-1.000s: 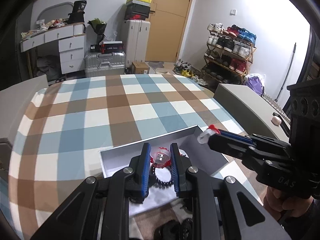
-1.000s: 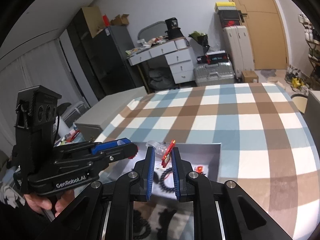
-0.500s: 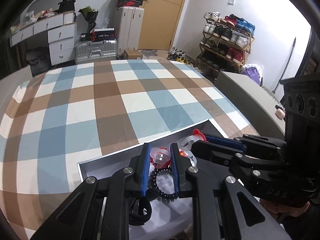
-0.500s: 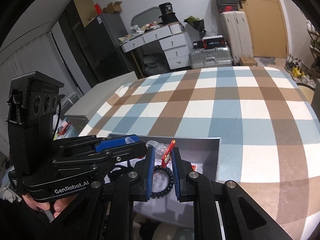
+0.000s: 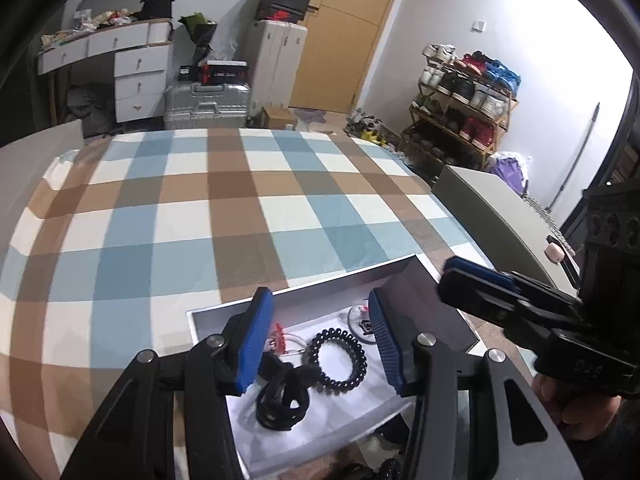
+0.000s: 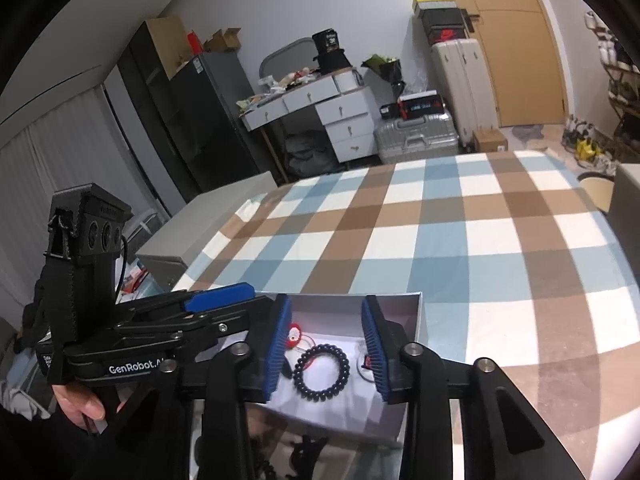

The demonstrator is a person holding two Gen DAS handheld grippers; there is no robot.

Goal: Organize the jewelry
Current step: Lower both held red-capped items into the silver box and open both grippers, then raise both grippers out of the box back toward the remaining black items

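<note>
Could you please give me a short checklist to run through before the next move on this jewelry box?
1. Left gripper open and holding nothing: ok.
2. Right gripper open and holding nothing: ok.
3. Black bead bracelet lying on the floor of the box: ok.
4. Red clip inside the box, beside the bracelet: ok.
5. Black hair tie fully inside the box: ok, though it lies close under the left gripper's finger.
6. Items left outside, at the box's near edge: cannot tell; dark shapes there are too blurred to identify.
</note>
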